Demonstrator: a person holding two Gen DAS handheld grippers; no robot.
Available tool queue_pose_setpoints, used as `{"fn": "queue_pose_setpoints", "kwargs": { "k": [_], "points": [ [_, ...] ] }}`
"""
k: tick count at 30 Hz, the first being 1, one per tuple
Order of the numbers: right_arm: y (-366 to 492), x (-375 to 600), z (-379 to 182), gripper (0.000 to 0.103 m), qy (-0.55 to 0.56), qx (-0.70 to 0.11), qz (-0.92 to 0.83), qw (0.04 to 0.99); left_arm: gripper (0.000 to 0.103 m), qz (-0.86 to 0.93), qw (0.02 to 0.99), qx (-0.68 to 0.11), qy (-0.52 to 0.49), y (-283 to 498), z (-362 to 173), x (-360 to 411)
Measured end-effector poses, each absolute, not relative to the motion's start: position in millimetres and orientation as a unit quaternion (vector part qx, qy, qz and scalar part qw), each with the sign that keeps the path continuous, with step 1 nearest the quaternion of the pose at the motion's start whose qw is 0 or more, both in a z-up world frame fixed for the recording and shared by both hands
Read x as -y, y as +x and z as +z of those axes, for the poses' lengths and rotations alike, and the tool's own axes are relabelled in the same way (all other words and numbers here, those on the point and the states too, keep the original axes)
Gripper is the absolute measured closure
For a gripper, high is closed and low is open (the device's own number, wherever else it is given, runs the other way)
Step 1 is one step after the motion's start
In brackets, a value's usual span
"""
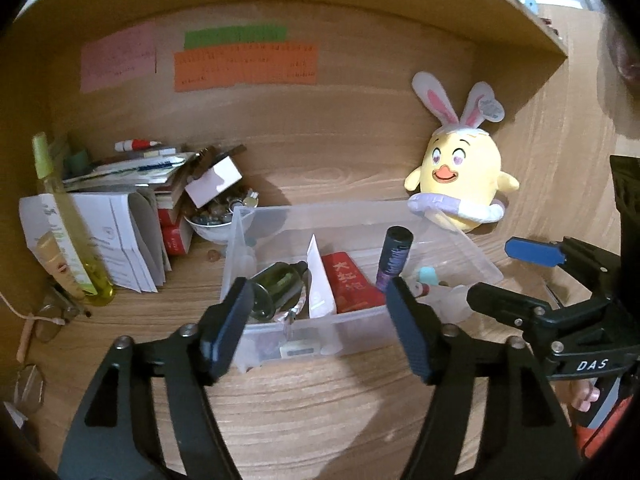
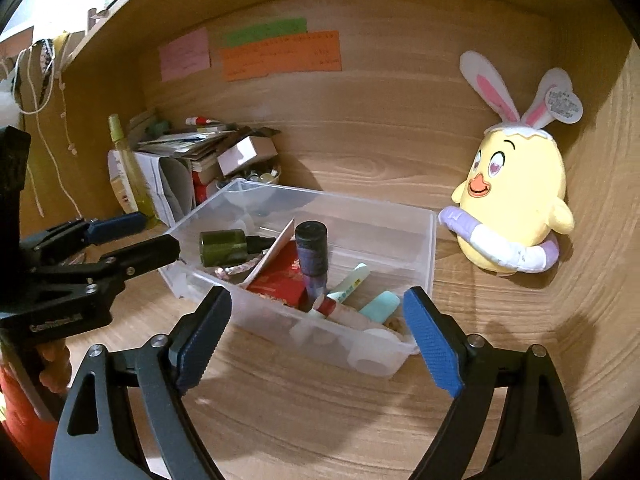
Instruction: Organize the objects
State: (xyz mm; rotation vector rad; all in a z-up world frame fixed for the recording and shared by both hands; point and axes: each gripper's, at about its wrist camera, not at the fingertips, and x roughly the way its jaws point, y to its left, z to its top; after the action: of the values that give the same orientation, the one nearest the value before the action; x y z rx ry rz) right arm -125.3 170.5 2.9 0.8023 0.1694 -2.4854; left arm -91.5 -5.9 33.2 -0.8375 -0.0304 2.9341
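A clear plastic bin (image 1: 360,208) stands on the wooden desk and holds a green bottle (image 1: 280,280), a white sachet (image 1: 318,284), a red packet (image 1: 352,284) and an upright dark purple tube (image 1: 394,256). My left gripper (image 1: 318,308) hovers open just before the bin's near wall, with nothing pressed between its pads. The right gripper (image 2: 318,312) is also open, facing the bin (image 2: 434,248) at its near corner, where a mint block (image 2: 380,304) and a pale stick tube (image 2: 352,280) lie. Each gripper shows in the other's view, right gripper (image 1: 516,276) and left gripper (image 2: 148,236).
A yellow chick plush with bunny ears (image 1: 460,176) sits right of the bin against the back wall. Stacked papers and books (image 1: 132,216), a bowl of small things (image 1: 216,220), a yellow-green spray bottle (image 1: 68,232) and glasses (image 1: 48,320) crowd the left. A shelf hangs overhead.
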Motion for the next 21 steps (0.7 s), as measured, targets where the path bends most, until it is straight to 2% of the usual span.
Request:
{"fn": "queue_pose_setpoints", "kwargs": {
  "k": [7, 11, 21],
  "points": [
    [-106.2, -174.2, 1.6, 0.015, 0.29, -0.077, -0.918, 0.261, 0.012, 0.965, 0.036, -0.005, -0.261, -70.1, 32.2, 1.7],
    [-94.0, -178.5, 1.8, 0.003, 0.28, -0.078, -0.921, 0.258, 0.01, 0.964, 0.039, -0.005, -0.262, -61.1, 27.6, 0.7],
    [-77.4, -185.8, 0.1, 0.002, 0.274, -0.076, -0.923, 0.258, 0.009, 0.96, 0.048, 0.005, -0.274, -54.5, 16.1, -2.2]
  ]
}}
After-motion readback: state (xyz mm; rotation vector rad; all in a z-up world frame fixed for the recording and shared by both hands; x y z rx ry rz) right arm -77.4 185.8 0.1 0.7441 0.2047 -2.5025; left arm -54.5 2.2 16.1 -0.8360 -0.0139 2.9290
